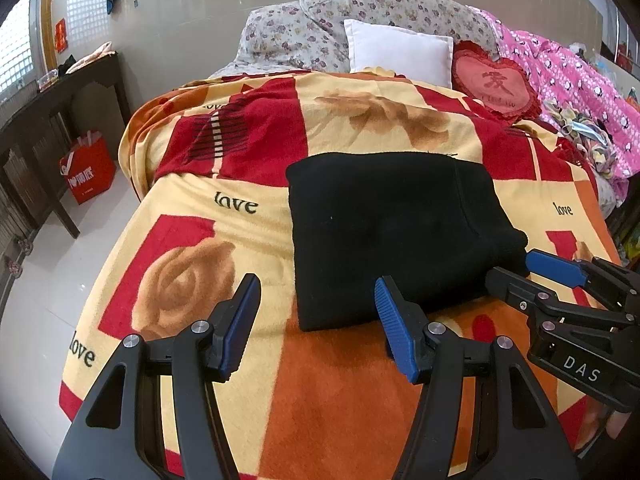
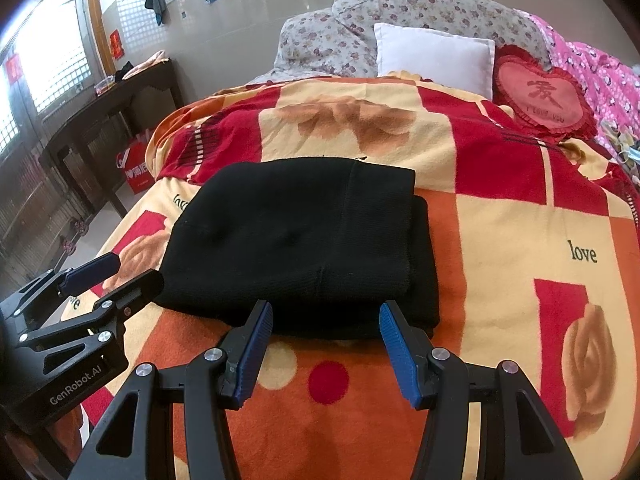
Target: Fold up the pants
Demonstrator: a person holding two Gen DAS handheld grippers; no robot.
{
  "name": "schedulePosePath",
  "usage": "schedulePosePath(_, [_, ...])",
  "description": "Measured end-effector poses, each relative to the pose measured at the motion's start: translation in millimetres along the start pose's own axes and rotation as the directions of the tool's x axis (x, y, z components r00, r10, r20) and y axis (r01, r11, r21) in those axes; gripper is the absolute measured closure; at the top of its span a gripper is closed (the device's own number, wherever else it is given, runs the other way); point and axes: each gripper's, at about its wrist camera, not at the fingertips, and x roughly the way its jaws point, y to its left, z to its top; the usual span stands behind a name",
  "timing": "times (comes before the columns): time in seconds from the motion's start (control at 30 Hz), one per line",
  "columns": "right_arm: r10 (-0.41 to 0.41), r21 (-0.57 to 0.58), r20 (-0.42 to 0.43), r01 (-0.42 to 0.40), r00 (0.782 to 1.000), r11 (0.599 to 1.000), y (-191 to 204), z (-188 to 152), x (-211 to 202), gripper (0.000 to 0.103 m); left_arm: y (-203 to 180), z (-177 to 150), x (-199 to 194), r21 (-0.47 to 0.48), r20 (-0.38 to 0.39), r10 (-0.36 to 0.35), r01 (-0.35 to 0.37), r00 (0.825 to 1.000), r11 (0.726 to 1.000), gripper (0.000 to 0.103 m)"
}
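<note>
- Your left gripper (image 1: 318, 296) has its jaws spread wide and nothing between them; it hangs just above the bed at the near-left corner of the pants.
- Your right gripper (image 2: 326, 322) is gaping wide too, also empty, parked right at the near edge of the pants with its blue pads (image 2: 400, 354) just short of the fabric.
- From the left wrist cam you can see the right gripper poking in from the right, its tips right by the near-right corner of the pants; can't tell if they're actually touching.
- Those black pants (image 1: 396, 232) are already folded into a thick squarish bundle, sitting flat in the middle of the fleece blanket (image 1: 224, 224), the red, orange and yellow one with roses and "love" printed on it.
- Right wrist cam shows the layers stacked, with the lower layer sticking out a bit past the top one on the right side.
- Up at the head of the bed there's a white pillow (image 1: 398, 50) leaning on floral bedding (image 1: 360, 8), with a red heart cushion (image 1: 496, 82) just beside it.
- Pink quilt (image 1: 580, 92) is bunched up along the far right.
- Off to the left, a dark wooden table (image 1: 68, 92) stands by the wall with a red shopping bag (image 1: 88, 168) on the floor near it.
</note>
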Motion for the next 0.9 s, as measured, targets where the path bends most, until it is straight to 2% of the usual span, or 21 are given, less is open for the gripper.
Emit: schedulePosePath(0.9, [0.003,0.002,-0.01,-0.003,1.0,1.0,-2.6,-4.5,4.3,0.049,3.8,-4.4,2.3,-0.013,0.006,-0.01,0.01,1.0,1.0,0.043])
